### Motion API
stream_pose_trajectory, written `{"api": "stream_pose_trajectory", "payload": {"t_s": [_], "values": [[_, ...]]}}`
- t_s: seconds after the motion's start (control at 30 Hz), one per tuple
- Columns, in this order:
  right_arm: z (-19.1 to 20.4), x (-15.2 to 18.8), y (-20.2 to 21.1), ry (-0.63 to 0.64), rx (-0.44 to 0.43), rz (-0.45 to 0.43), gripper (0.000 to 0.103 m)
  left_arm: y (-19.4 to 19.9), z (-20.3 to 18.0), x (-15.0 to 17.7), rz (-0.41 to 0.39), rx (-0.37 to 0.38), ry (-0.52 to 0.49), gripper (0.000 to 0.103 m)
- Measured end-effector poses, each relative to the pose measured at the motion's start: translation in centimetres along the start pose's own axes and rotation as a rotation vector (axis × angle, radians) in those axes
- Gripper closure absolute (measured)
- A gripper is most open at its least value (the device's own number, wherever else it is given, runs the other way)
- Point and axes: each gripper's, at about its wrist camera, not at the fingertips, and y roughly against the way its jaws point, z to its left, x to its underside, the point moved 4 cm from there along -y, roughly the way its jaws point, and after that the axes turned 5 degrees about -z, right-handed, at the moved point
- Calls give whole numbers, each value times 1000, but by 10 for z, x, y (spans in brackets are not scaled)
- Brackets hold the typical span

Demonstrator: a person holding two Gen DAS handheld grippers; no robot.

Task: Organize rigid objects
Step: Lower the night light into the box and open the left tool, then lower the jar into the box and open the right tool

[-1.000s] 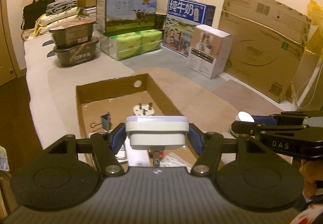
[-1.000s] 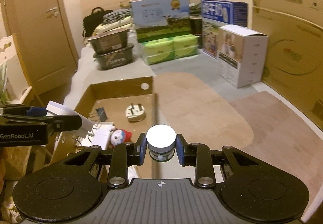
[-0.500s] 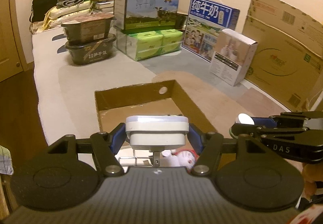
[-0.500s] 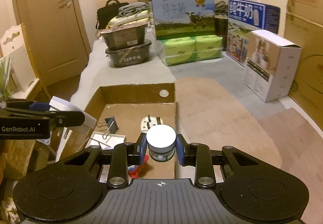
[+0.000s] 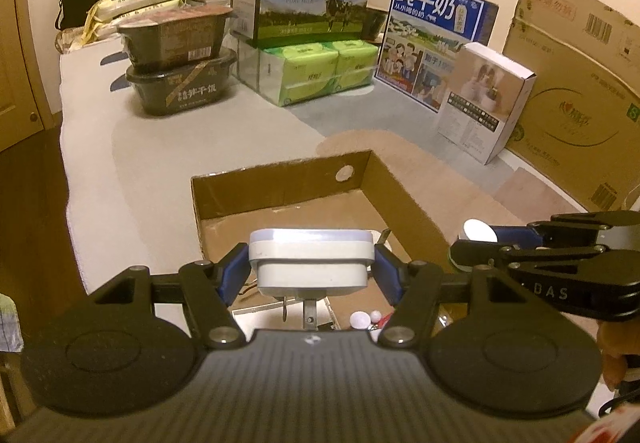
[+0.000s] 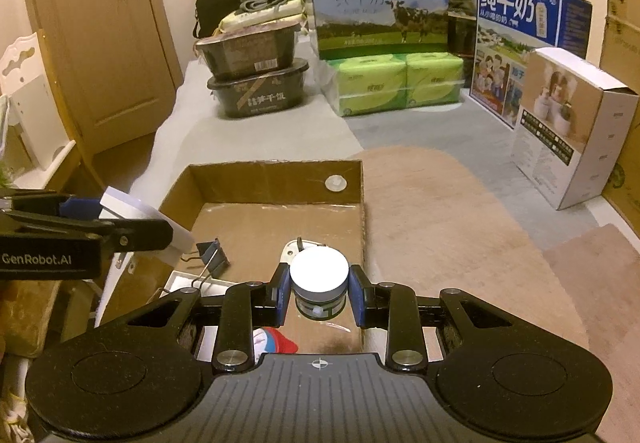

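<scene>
The left gripper [image 5: 311,271] clamps a white plug adapter [image 5: 311,261] and the right gripper [image 6: 319,293] clamps a white-lidded jar [image 6: 319,275], both held above the open cardboard box [image 6: 276,179].

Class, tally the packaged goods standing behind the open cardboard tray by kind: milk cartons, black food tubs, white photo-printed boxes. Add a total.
Milk cartons: 2
Black food tubs: 2
White photo-printed box: 1
Total: 5
</scene>
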Motion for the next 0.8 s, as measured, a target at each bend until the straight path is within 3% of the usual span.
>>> {"api": "stream_pose_trajectory", "payload": {"t_s": [0.37,0.47,0.8], "values": [[0,5,-18,-1,-7,30,72,-20,2,8,27,-10,13,41],[-1,7,-21,-5,-5,35,72,-18,4,6,9,-28,22,31],[-1,8,-18,-15,-13,31,72,-1,8,6,-12,-41,35,31]]}}
